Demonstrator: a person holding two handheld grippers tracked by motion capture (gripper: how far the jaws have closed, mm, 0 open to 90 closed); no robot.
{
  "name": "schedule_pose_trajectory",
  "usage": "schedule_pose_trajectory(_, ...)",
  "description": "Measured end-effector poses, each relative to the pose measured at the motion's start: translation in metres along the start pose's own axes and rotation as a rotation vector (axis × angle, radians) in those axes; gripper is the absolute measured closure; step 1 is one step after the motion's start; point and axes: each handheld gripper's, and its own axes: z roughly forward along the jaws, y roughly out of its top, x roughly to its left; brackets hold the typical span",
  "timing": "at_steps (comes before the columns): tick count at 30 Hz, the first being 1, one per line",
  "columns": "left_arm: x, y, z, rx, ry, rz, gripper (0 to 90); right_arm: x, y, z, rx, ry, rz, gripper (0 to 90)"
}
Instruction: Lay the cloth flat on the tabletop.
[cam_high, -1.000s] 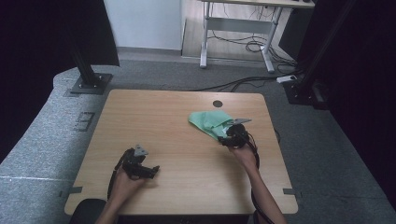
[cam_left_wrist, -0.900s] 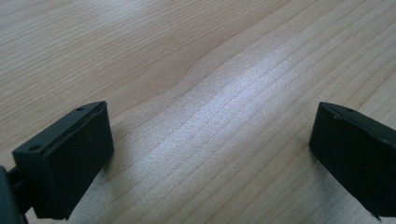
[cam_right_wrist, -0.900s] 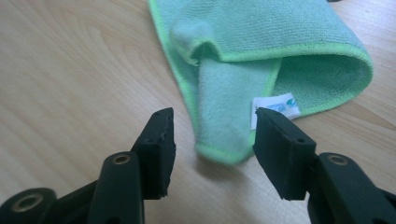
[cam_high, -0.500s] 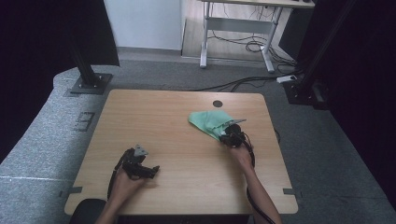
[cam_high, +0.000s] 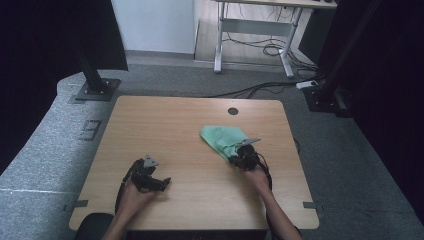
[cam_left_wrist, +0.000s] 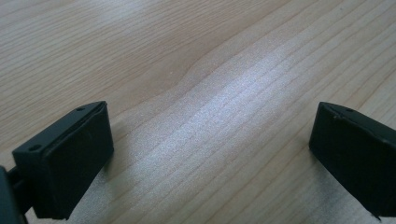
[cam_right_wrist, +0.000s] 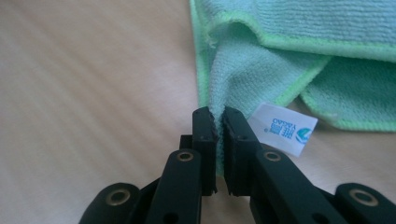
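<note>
cloth: green cloth (cam_high: 223, 140) lies rumpled right of centre on the table (cam_high: 165, 120), white tag (cam_right_wrist: 282, 127) at its near corner | right gripper (cam_right_wrist: 220, 122): I have it clenched on that corner | left gripper (cam_left_wrist: 210, 154): released, holding nothing, resting on bare wood | step: corner grasped | next: I judge a slow lift to unfold, watching for slip.

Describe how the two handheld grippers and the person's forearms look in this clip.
Both grippers are black. The left gripper and right gripper each carry a grey three-cornered plate on top and trail a black cable. The left gripper's pads are blocky and rectangular; the right one shows linkage arms with round rivets. No sleeves reach the forearms.
</note>
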Motion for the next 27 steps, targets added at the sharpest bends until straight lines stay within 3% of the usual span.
schedule_pose_trajectory(11,0.0,0.0,0.0,0.0,0.0,0.0,0.0,0.051,-0.014,-0.005,0.011,0.09,-0.063,83.2)
schedule_pose_trajectory(12,0.0,0.0,0.0,0.0,0.0,0.0,0.0,0.051,-0.014,-0.005,0.011,0.09,-0.063,83.2)
schedule_pose_trajectory(13,0.0,0.0,0.0,0.0,0.0,0.0,0.0,0.062,-0.017,-0.005,0.011,0.11,-0.078,82.8)
schedule_pose_trajectory(16,0.0,0.0,0.0,0.0,0.0,0.0,0.0,0.072,-0.018,-0.006,0.018,0.112,-0.1,79.3)
schedule_pose_trajectory(17,0.0,0.0,0.0,0.0,0.0,0.0,0.0,0.072,-0.018,-0.006,0.018,0.112,-0.1,79.3)
schedule_pose_trajectory(18,0.0,0.0,0.0,-0.001,0.0,0.0,0.0,0.073,-0.018,-0.008,0.023,0.108,-0.087,72.2)
schedule_pose_trajectory(22,0.0,0.0,0.0,-0.003,-0.001,0.002,0.0,0.066,-0.019,-0.021,0.006,0.105,-0.058,58.3)
schedule_pose_trajectory(27,-0.005,0.004,0.0,-0.007,-0.006,0.008,5.3,0.05,-0.024,-0.045,-0.021,0.059,-0.036,53.8)
